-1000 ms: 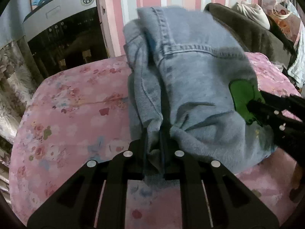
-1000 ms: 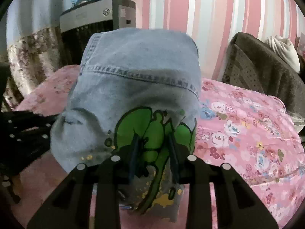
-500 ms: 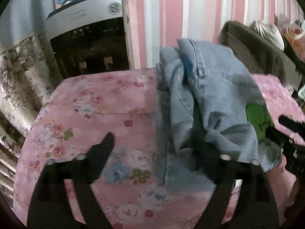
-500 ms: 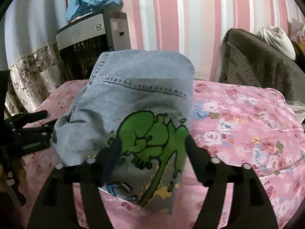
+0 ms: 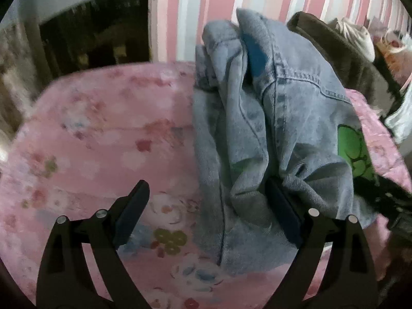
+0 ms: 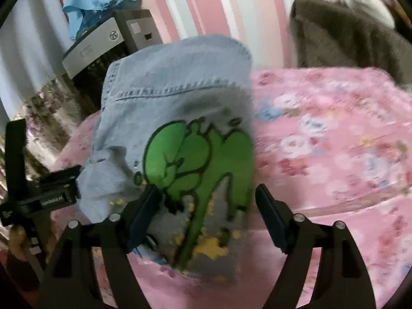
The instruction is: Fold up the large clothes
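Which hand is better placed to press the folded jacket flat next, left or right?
Probably right. The right tool is open, centred over the jacket. The left tool is open too, half over the bedspread.

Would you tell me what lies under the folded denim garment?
The denim garment rests on the pink floral bedspread, which shows all around it. Whatever lies directly beneath the bundle is covered by the denim.

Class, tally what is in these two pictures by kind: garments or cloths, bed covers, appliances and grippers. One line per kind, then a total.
Garments or cloths: 3 (denim garment, dark brown garment, blue cloth)
Bed covers: 1 (pink floral cover)
Appliances: 1 (grey appliance)
Grippers: 2 (left gripper, right gripper)
Total: 7
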Demonstrator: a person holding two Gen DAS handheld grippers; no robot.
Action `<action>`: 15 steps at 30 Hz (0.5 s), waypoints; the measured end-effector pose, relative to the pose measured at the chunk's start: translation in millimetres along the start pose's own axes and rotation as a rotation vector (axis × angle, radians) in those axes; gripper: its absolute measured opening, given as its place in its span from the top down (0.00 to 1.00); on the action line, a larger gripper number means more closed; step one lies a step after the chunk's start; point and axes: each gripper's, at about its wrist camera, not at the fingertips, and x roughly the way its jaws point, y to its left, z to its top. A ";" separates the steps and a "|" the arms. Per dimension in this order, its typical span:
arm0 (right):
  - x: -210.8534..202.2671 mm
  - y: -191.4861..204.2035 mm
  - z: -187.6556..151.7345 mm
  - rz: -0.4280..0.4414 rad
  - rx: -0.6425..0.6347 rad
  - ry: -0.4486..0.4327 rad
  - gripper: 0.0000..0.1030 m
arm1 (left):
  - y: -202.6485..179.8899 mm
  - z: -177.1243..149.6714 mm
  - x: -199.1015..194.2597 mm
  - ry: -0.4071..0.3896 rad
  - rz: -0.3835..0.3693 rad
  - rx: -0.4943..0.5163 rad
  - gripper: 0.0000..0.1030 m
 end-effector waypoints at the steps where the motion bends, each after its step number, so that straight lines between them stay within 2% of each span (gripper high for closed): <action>1: 2.0 3.2 0.4 -0.018 -0.014 -0.004 0.23 | -1.0 -1.8 2.6 0.000 -0.018 -0.002 0.17; 2: 2.7 6.0 0.9 -0.033 -0.026 -0.008 0.25 | -4.8 -4.3 4.8 -0.006 -0.042 0.009 0.22; 3: 2.2 7.8 1.5 -0.041 -0.036 -0.016 0.26 | -8.5 -5.3 4.8 -0.011 -0.060 0.023 0.36; 4: 1.0 7.7 1.8 -0.043 -0.041 -0.021 0.31 | -14.3 -5.4 3.4 -0.014 -0.083 0.048 0.56; 5: -0.8 7.9 2.3 -0.050 -0.049 -0.029 0.40 | -22.9 -5.1 0.8 -0.018 -0.065 0.086 0.57; 6: -4.0 8.3 3.5 -0.051 -0.066 -0.037 0.44 | -32.2 -5.4 -0.8 -0.022 -0.027 0.129 0.60; 8: -11.9 10.6 6.6 -0.032 -0.109 -0.053 0.60 | -38.6 -4.8 -1.2 -0.016 -0.006 0.147 0.62; 10: -19.1 16.3 8.4 -0.037 -0.166 -0.077 0.65 | -43.7 -4.8 -5.1 -0.028 0.002 0.159 0.69; 12: -26.8 24.6 8.2 -0.054 -0.244 -0.117 0.68 | -60.7 -8.4 -17.0 -0.091 0.060 0.228 0.75; 15: -43.8 24.2 11.0 -0.032 -0.273 -0.153 0.70 | -78.8 -9.8 -35.3 -0.136 0.072 0.235 0.78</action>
